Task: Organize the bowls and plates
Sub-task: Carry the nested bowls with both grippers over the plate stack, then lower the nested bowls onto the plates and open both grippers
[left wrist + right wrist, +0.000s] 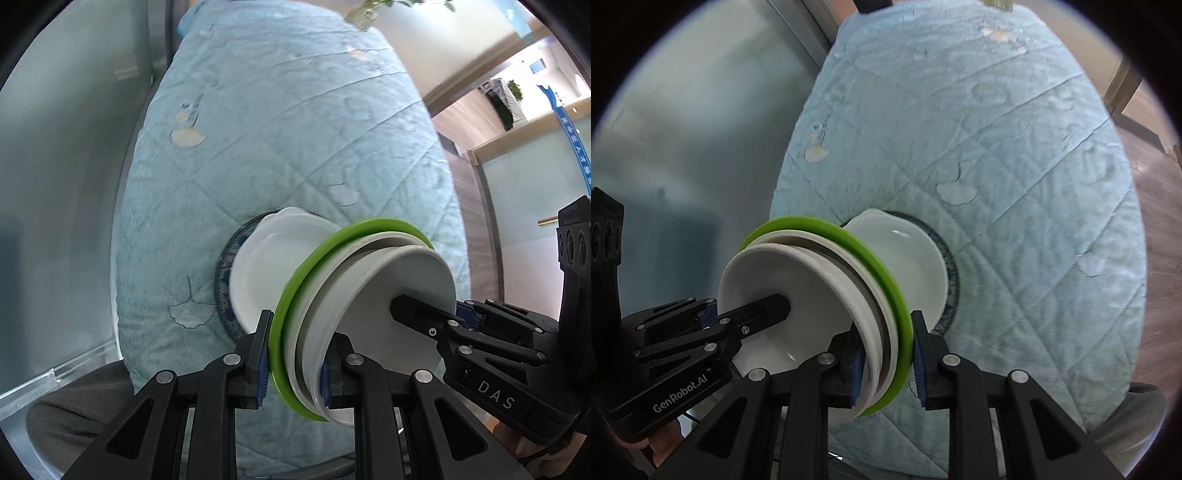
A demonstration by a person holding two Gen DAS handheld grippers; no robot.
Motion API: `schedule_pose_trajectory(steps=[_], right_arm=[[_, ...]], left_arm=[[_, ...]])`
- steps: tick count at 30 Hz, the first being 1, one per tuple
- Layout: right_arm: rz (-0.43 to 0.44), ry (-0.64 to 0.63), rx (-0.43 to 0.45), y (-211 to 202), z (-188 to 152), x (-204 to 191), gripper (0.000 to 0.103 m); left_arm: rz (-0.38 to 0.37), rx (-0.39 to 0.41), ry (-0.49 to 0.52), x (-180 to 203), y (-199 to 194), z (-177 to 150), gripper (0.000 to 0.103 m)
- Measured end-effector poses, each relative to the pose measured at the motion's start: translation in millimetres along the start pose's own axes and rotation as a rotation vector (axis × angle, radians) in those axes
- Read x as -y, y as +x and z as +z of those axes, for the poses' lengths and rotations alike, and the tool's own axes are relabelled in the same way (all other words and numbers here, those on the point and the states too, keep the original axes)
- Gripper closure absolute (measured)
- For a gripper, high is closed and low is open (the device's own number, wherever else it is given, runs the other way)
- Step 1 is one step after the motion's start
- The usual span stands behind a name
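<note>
On the quilted pale-blue tablecloth (295, 129) sits a blue-patterned plate (223, 288) bearing a white ceramic bowl (269, 266). Just above it, the left gripper (293, 363) and right gripper (888, 363) both clamp the rims of a stack: a green-rimmed plate (314, 266) under two white plates (388, 295).

A pale blue quilted tablecloth (280, 155) with faint leaf patterns covers a table. Frosted glass panels (66, 177) stand on the left. Wood-look flooring (1156, 192) shows at far right, with a leafy plant (511, 107) in a bright distance.
</note>
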State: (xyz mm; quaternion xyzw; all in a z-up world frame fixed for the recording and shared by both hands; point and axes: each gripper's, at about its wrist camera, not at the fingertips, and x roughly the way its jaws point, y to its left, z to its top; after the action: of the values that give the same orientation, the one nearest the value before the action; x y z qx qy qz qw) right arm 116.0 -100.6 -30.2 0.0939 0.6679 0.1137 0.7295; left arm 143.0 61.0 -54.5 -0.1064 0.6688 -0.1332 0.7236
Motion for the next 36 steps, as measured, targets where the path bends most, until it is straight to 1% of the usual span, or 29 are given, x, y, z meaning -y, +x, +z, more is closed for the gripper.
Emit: schedule_pose_trajectory(steps=[5, 10, 12, 15, 21, 26, 36], right_arm=[[-0.018, 0.029, -0.049, 27.3, 5.0, 5.4, 0.081], [-0.008, 0.07, -0.099, 53.2, 9.6, 21.1, 0.081], [-0.018, 0.077, -0.108, 60.7, 11.6, 24.1, 0.08], [-0.024, 0.082, -0.123, 69.4, 14.3, 27.3, 0.08], [-0.014, 0.085, -0.139, 80.6, 21.8, 29.1, 0.08], [-0.013, 0.089, -0.131, 84.0, 27.9, 27.5, 0.079], [-0.038, 0.098, -0.149, 92.8, 35.3, 19.6, 0.076]], left_arm=[[-0.019, -0.047, -0.02, -9.4, 31.8, 7.5, 0.086], [-0.012, -0.096, -0.015, -11.4, 64.4, 15.2, 0.086], [-0.015, -0.114, -0.02, -13.3, 75.9, 19.3, 0.086], [-0.01, -0.127, -0.021, -14.1, 85.4, 23.9, 0.086], [-0.006, -0.139, -0.034, -17.3, 95.0, 29.8, 0.086], [-0.007, -0.138, -0.042, -20.5, 94.9, 33.3, 0.086], [-0.014, -0.156, -0.074, -27.4, 95.2, 30.8, 0.086]])
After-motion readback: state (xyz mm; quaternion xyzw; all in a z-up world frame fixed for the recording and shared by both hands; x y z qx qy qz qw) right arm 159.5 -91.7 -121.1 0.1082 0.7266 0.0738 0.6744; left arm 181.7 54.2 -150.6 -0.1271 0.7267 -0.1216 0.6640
